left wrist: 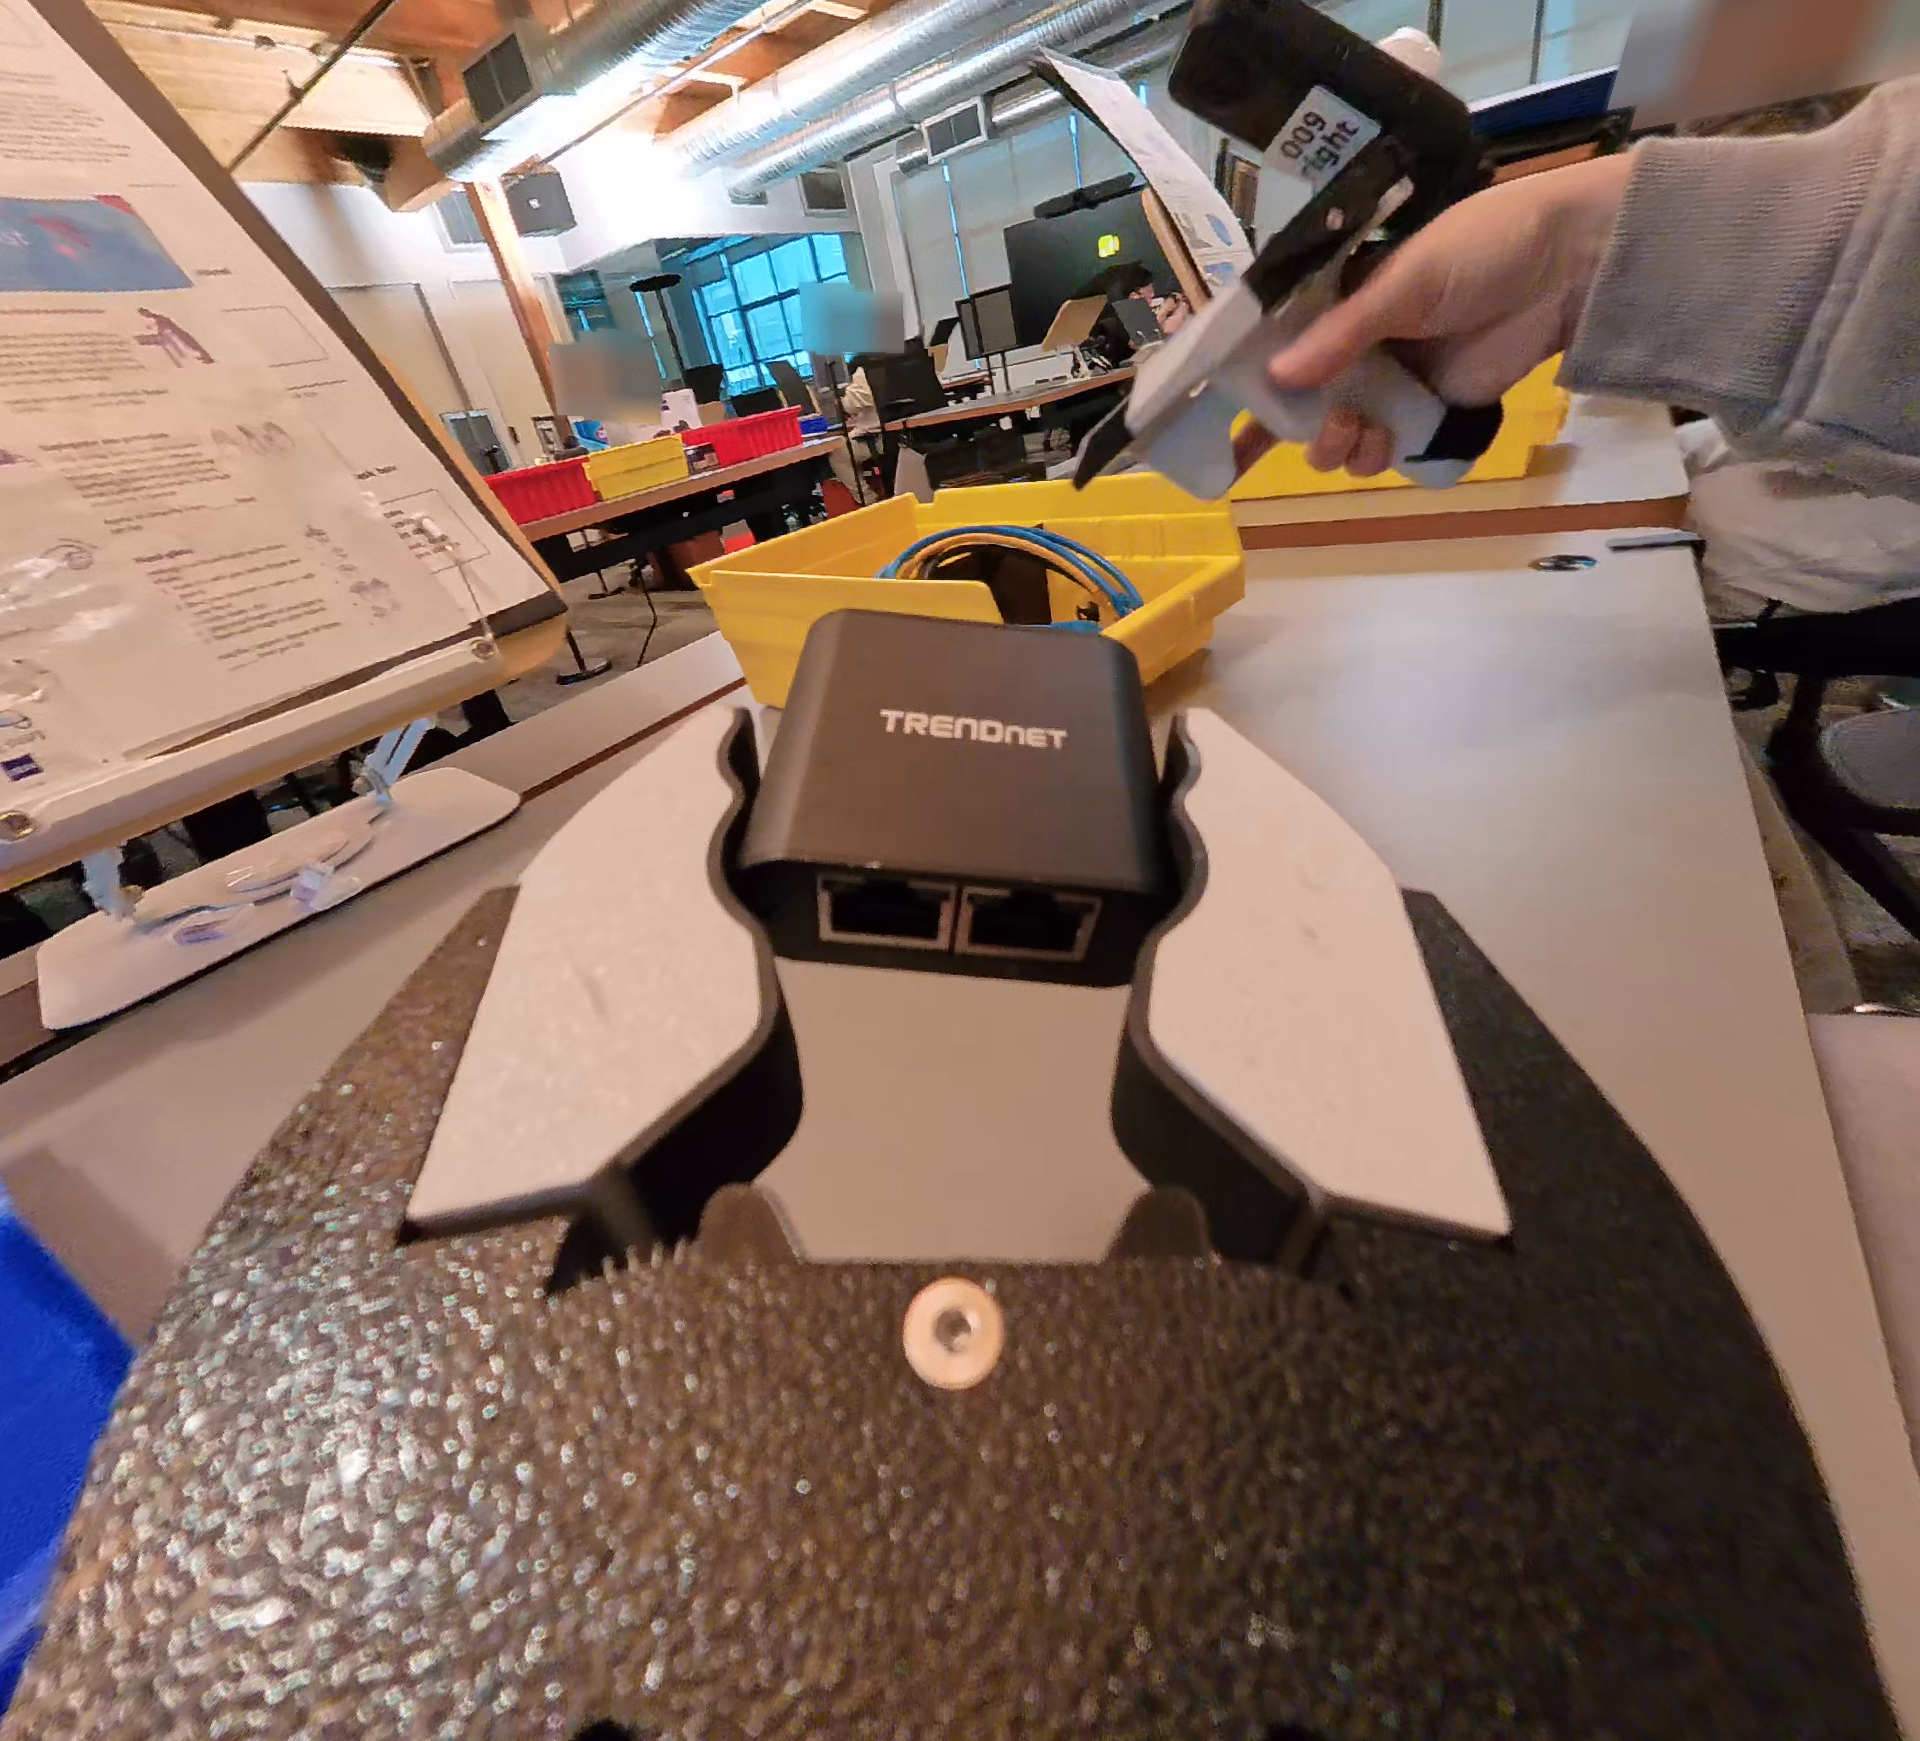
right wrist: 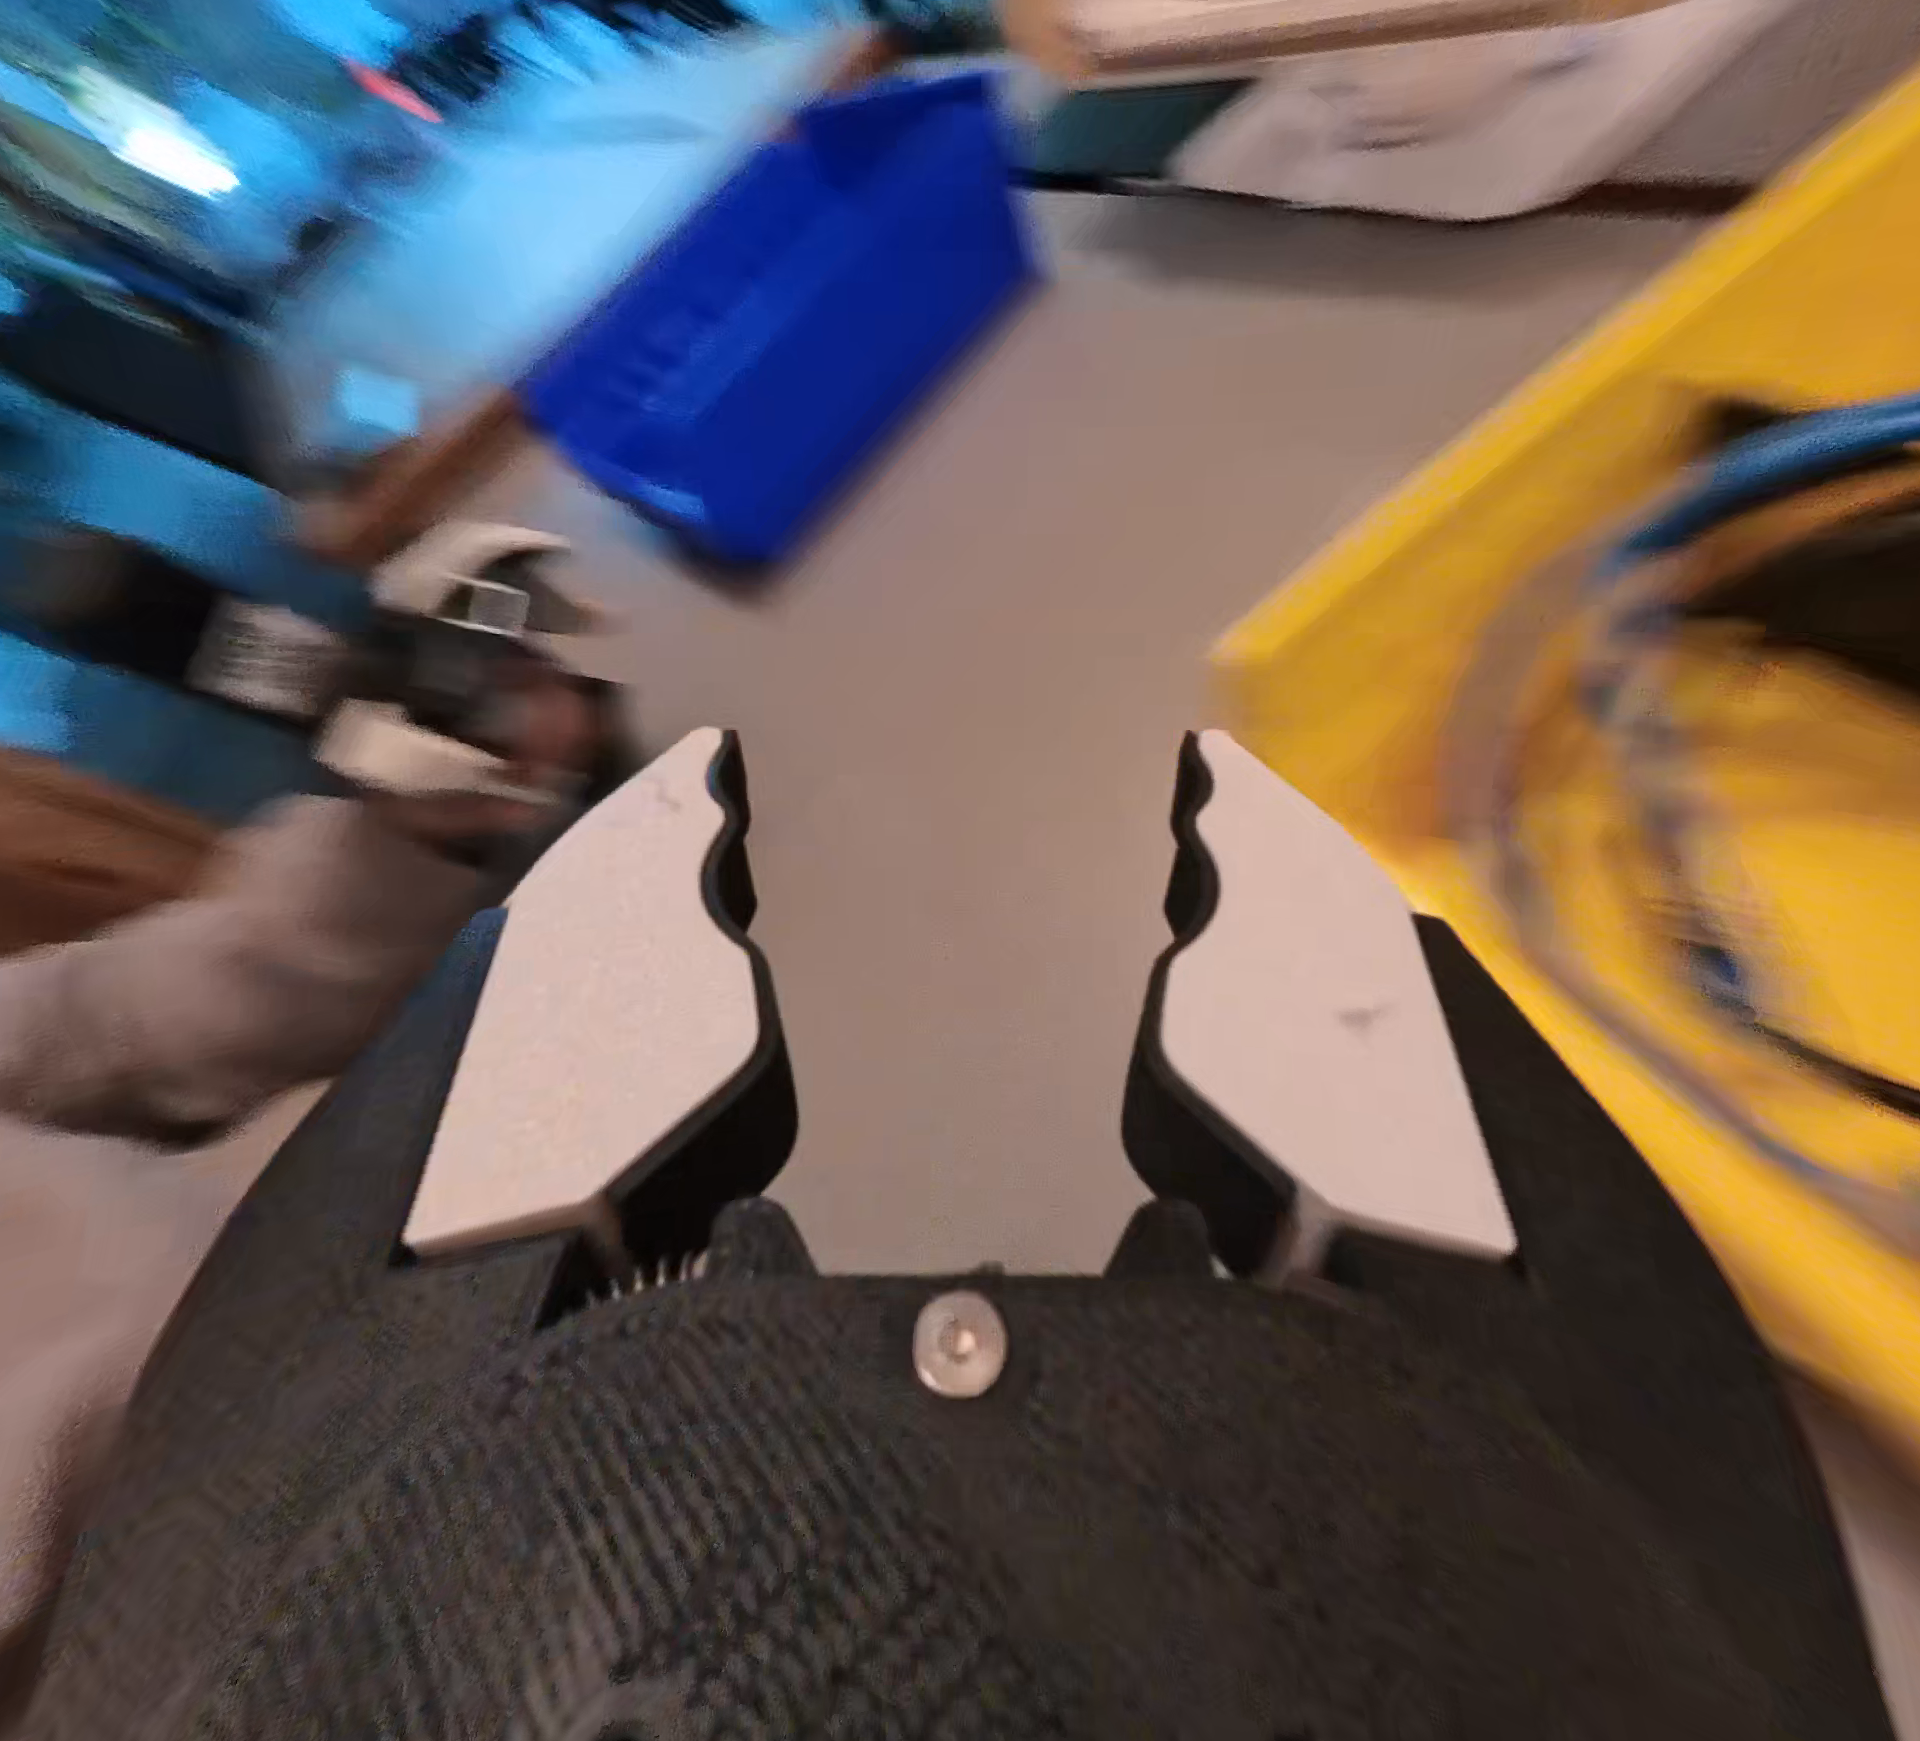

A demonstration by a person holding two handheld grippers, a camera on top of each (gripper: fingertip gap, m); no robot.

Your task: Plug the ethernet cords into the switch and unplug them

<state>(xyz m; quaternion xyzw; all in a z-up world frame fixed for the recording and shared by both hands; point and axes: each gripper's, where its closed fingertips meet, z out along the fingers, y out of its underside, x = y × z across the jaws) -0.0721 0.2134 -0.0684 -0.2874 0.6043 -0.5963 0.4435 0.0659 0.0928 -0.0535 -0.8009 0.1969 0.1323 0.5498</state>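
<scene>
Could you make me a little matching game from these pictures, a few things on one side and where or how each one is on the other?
Things:
1. black switch
2. blue cords
3. right gripper
4. blue bin

Descriptions:
A. coiled inside the yellow bin
B. jaws apart with nothing between them
C. clamped between the left gripper jaws, both ports empty
D. standing on the grey table, blurred in the right wrist view

Pairs: 1-C, 2-A, 3-B, 4-D
</scene>
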